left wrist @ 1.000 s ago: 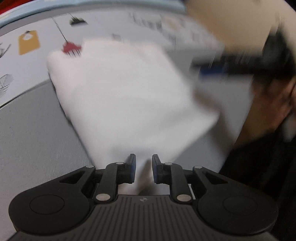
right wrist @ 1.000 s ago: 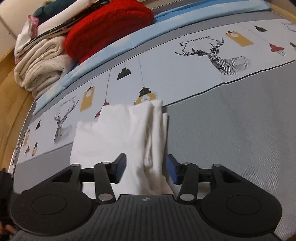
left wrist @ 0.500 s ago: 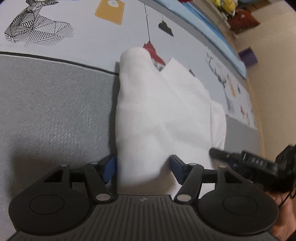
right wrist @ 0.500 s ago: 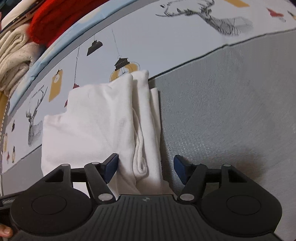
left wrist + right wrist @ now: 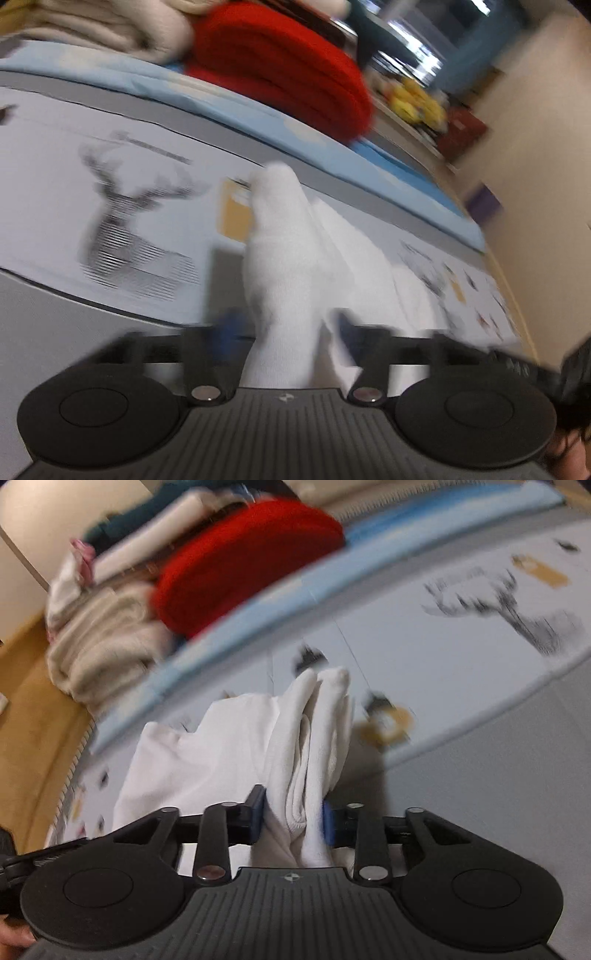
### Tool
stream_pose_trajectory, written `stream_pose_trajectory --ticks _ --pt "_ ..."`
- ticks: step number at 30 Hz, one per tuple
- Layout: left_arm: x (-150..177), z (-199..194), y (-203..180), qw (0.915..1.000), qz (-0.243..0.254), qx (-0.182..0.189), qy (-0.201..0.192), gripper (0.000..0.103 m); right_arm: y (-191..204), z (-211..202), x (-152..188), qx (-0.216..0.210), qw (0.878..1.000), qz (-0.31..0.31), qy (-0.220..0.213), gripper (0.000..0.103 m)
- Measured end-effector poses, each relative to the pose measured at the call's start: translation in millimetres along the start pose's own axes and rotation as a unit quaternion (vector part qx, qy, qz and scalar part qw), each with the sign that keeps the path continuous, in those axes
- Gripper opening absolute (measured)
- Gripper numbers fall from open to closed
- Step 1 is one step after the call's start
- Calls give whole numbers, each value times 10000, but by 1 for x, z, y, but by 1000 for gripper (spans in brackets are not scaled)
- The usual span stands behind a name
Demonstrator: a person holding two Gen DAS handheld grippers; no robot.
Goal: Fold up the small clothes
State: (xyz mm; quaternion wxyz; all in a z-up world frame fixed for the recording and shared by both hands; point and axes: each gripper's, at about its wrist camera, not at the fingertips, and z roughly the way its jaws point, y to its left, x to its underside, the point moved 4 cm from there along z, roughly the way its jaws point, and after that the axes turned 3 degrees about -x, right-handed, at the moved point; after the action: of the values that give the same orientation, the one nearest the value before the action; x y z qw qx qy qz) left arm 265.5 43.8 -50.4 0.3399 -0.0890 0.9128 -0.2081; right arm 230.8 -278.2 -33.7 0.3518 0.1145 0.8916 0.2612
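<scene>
The right gripper (image 5: 293, 821) has its blue pads pressed against the bunched near end of the small white knit garment (image 5: 295, 746), and the jaws are closing on it — thick rolled layers are pinched between them. A second ago these jaws stood wider around the same edge, so a fresh grip is being taken. The left gripper (image 5: 284, 328) is the reverse: its jaws are opening, with a raised fold of the same white garment (image 5: 284, 258) standing between the pads; the frame is blurred, but gaps seem to show on both sides, so I judge it has let go. A second ago it was nearly closed on the cloth.

The garment lies on the grey-and-pale printed bedspread (image 5: 498, 775), straddling the line where the grey panel meets the deer-print band, nearer the bed's side edge than its far end. Its flatter part spreads toward the wooden floor side in the right wrist view. At the far edge of the bed sit a folded red knit (image 5: 243, 561) and a stack of cream blankets (image 5: 99, 638), well apart from the work.

The swap of grips suggests one fold is finished and the right hand is taking over — likely to carry or turn the bundle.
</scene>
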Motion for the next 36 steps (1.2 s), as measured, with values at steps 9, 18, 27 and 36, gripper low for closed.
stream_pose_trajectory --ticks 9,18,27,36 --pt "31 31 41 9861 -697 -578 1397 66 0 30 21 296 9951 2 946 54" --pt "44 35 47 9837 -734 -340 1605 59 3 13 10 -28 9984 176 542 55" --pt "43 33 51 9818 -906 -451 1607 59 -8 30 36 392 9878 -11 1510 17" --pt "53 41 46 9783 -410 -606 1938 33 -16 30 35 480 9863 -20 1578 6"
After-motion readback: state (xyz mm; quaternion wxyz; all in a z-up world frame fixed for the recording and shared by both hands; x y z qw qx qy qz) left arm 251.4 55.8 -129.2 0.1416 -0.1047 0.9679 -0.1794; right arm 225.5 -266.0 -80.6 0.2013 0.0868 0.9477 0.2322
